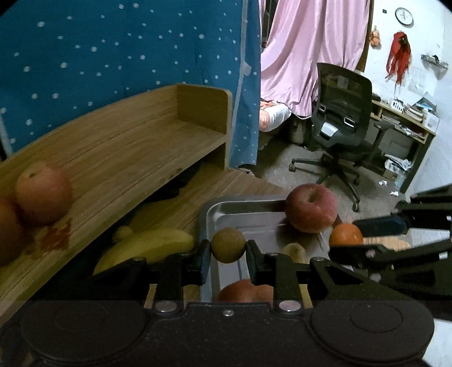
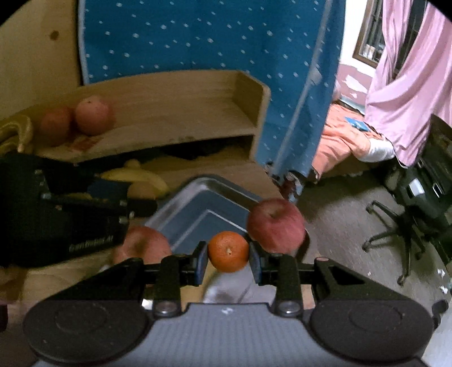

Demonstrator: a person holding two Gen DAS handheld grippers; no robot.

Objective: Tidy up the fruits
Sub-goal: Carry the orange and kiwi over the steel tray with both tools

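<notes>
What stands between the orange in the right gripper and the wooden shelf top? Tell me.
The left gripper reaches across in front of the wooden shelf on its left side. The orange has an open path to the bare right part.

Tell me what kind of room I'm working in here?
Probably a bedroom or dorm used for study: an office chair at a cluttered desk, a bed behind hanging curtains, and a wall clock.
</notes>
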